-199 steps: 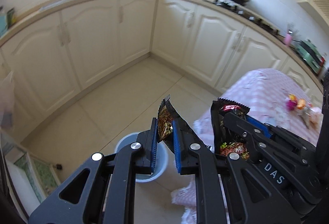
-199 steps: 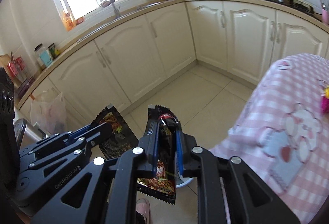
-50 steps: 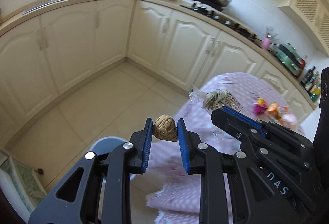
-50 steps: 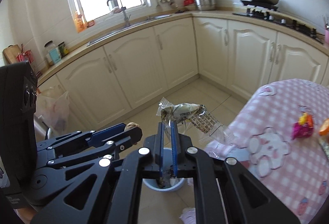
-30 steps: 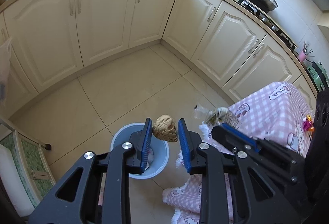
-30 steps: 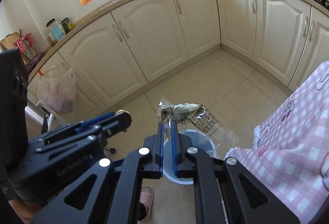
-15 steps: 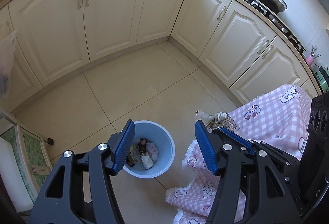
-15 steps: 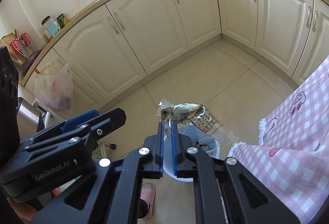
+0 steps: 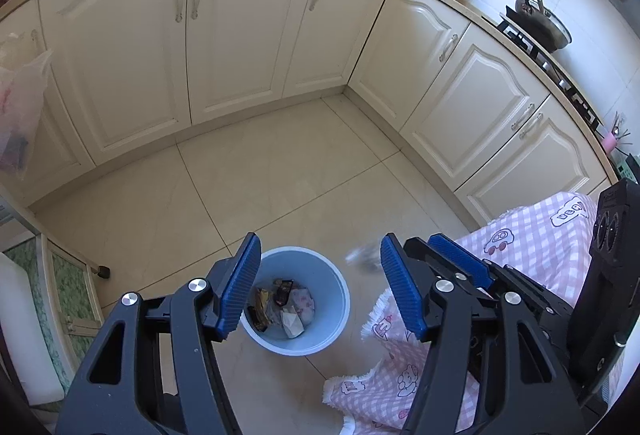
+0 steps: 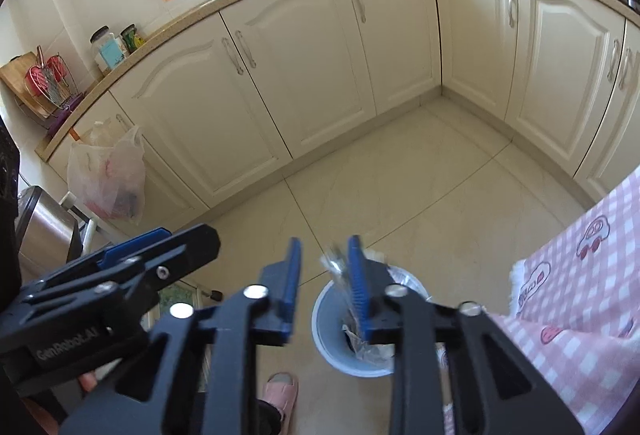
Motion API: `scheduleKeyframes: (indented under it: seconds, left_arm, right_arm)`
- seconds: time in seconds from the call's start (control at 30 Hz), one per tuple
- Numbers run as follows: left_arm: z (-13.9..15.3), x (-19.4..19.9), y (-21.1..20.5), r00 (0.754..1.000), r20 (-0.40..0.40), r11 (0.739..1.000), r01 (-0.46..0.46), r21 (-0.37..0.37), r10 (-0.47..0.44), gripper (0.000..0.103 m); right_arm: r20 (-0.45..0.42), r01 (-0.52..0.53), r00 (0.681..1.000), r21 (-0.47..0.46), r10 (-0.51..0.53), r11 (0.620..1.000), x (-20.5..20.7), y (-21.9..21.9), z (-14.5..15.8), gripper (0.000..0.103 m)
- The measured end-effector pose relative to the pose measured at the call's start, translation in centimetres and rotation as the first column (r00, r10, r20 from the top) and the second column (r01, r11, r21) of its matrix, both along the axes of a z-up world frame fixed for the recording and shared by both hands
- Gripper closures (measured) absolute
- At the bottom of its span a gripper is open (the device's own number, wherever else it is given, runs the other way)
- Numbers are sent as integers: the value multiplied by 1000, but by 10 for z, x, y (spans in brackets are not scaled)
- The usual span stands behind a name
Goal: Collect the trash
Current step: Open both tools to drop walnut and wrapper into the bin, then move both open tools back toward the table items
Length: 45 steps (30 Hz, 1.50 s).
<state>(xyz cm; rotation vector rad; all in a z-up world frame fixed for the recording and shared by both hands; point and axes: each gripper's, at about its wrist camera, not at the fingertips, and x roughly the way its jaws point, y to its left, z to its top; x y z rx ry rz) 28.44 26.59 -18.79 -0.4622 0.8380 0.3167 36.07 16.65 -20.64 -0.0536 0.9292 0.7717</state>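
- The left gripper (image 9: 320,287) stands with its blue pads wide apart and nothing between them, hanging above the light blue trash bin (image 9: 340,315) on the tiled floor (image 9: 280,175)
- Inside the bin lie several wrappers (image 9: 282,305), dark and pale ones mixed
- The right gripper (image 10: 324,283) has its jaws opening; a clear plastic wrapper (image 10: 338,263), blurred, lies against the inner face of its right pad (image 10: 358,291), with a gap to the other pad, so it is not clamped
- That wrapper hangs over the mouth of the trash bin (image 10: 326,343), which in the right wrist view sits just beneath the right finger
- In the left wrist view the same wrapper (image 9: 362,257) shows as a grey smear just past the bin's far right rim
- A pink checked tablecloth (image 9: 532,247) with cartoon prints drapes down just right of the bin
- Cream cabinets (image 9: 240,35) line the corner behind
- A pink slipper (image 10: 282,391) shows at the bottom of the right wrist view
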Motion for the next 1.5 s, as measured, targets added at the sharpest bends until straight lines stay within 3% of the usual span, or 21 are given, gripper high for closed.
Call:
scheduleKeyframes:
  seconds: [0.37,0.63,0.8,1.03,1.2,1.3,1.43,1.5]
  left_arm:
    - [20,-6,-19,998,35,999,47,15,-47,43]
    - [57,-13,-66,985,108,990,133,38,-137,43]
    - [82,-13,-121,955,155,967,243,74,-252,41]
    - [100,-1,-209,885,173,901,414,130,-431,36]
    - [103,14,-272,829,162,843,510,172,-535,30]
    - [103,18,-298,812,160,824,533,192,-562,19]
    - [95,32,-329,793,140,802,565,195,-593,19]
    - [91,38,-342,787,127,793,577,198,-604,19]
  right_arm:
    - [33,59,998,-1,-59,998,-8,-28,23,72]
    - [118,172,978,7,-171,985,-24,-93,65,68]
    - [186,269,946,10,-266,963,-38,-152,96,65]
    - [253,462,853,38,-456,886,-56,-269,124,58]
    - [262,621,743,73,-616,780,-68,-361,130,50]
    - [261,690,681,86,-685,719,-75,-402,128,44]
    - [221,764,608,99,-763,637,-76,-452,116,43]
    - [196,784,586,109,-786,611,-75,-468,111,42]
